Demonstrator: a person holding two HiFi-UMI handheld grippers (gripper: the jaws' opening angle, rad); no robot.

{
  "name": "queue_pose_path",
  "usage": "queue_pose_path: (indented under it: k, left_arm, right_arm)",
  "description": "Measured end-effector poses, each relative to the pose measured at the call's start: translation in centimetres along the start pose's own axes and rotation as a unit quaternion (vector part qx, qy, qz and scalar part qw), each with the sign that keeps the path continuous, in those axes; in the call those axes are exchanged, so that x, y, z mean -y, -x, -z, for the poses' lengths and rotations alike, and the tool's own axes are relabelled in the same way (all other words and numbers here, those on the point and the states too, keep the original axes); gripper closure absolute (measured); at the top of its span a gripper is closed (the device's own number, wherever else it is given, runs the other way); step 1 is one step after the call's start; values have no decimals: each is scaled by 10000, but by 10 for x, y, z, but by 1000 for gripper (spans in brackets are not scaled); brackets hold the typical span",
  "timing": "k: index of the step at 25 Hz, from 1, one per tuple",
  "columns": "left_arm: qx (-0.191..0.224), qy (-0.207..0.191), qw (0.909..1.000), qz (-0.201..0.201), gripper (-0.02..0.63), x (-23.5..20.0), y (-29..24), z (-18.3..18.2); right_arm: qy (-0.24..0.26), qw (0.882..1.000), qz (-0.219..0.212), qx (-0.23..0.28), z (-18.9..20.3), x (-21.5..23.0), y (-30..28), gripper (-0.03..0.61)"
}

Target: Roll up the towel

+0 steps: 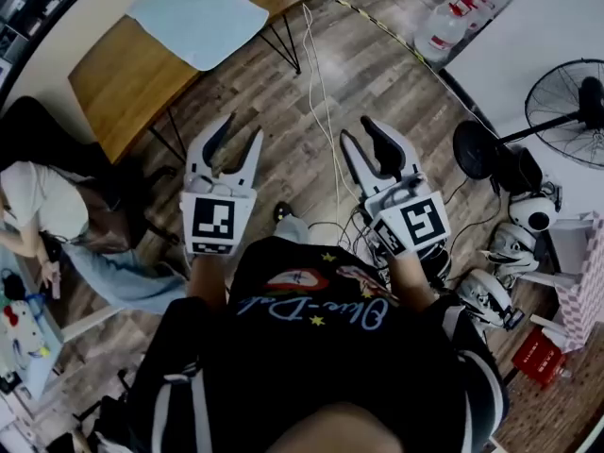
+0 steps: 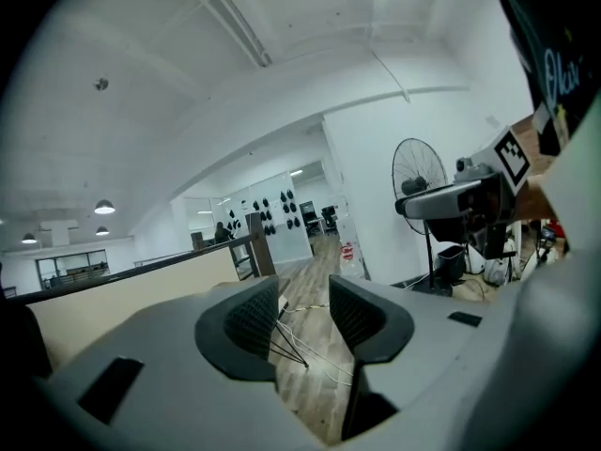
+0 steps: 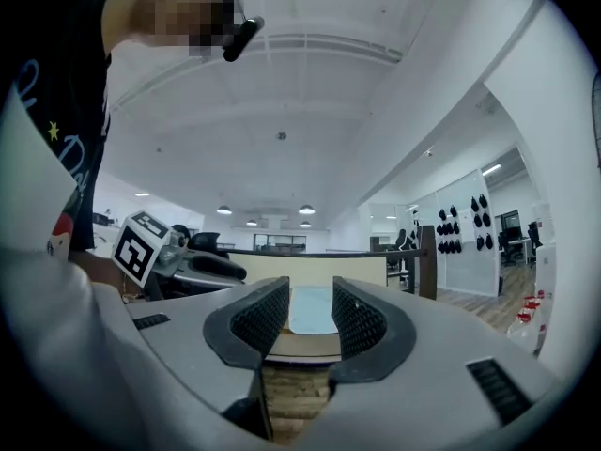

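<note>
nearest the head camera is the operator's black shirt [image 1: 311, 347], which fills the lower frame because the camera looks steeply down the body.

1. wooden floor [image 1: 396, 74]: occupies most of the head view. both tools are held out over it, not over any work surface, so the operator is judged to stand well apart from the work area.
2. tabletop [image 1: 113, 74]: stands at the upper left of the head view, ahead of the operator.
3. towel [image 1: 196, 17]: pale blue, lying flat and unrolled on the far part of the tabletop, one edge reaching the tabletop's edge. rolling has not begun.
4. fan [image 1: 571, 111]: stands at the right, clear of the path to the tabletop.
5. left hand-held gripper [image 1: 243, 130]: jaws spread, nothing between the pads; its own view shows only floor and thin cables beyond them.
6. right hand-held gripper [image 1: 359, 130]: jaws spread and empty. its own view frames the distant towel in the gap, which suggests it is aimed at the target.
7. cables [image 1: 321, 92]: trail across the floor between operator and tabletop; a likely trip hazard on approach.

next step, as judged: close the distance to the tabletop, then bring both spread tools to one towel edge.
</note>
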State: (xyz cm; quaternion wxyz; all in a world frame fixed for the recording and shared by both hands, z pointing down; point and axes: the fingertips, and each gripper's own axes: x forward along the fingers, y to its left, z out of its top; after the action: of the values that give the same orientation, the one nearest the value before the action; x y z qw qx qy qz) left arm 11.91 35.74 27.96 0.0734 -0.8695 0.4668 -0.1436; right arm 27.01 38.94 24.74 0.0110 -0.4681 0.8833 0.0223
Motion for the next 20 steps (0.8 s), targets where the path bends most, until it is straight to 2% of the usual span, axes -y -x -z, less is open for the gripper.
queue_pose_path:
  k: [4,9,16,20]
  left_arm:
    - [-46,50,9998,-200,466,-41,-29,10]
    - [-153,269,9984,-464,466,-87,-36,29]
    - [-544,478,9908,-1145,466,-119,-29,69]
    - [-636,654,9856,-1420,466,-138,-36,79]
  right_arm:
    - [120,9997,-204,-110,5,17,-54,466]
    - [-41,9975,-666,-224,12,8,-113,465]
    - [110,9898,-1344,-458,28,5,-166,465]
    - [-56,9854,-1639,-455,38,18,-203,465]
